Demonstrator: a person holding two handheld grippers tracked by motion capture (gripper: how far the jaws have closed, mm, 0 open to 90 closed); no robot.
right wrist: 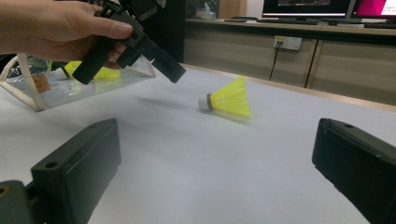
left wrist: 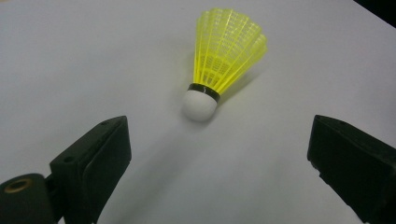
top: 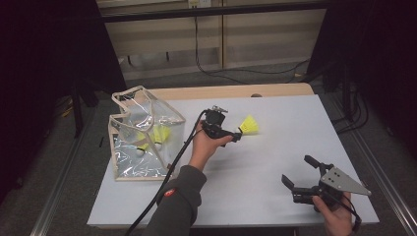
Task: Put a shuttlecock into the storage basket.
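A yellow shuttlecock (top: 249, 125) with a white cork lies on its side on the white table (top: 275, 147), cork end toward my left gripper (top: 231, 125). The left gripper view has the shuttlecock (left wrist: 224, 60) just ahead of my left gripper (left wrist: 219, 140), whose jaws stand wide apart with nothing between them. My right gripper (top: 297, 169) is open and empty near the table's front right. From the right gripper view, the shuttlecock (right wrist: 229, 99) sits well beyond my right gripper (right wrist: 215, 149), with the hand-held left gripper (right wrist: 130, 77) hovering to its left.
A clear plastic bag (top: 142, 135) with beige trim stands open at the table's left, holding other yellow shuttlecocks (top: 160, 133). The left gripper's cable (top: 167, 172) trails along the forearm. A wooden edge (top: 231, 91) borders the table's far side.
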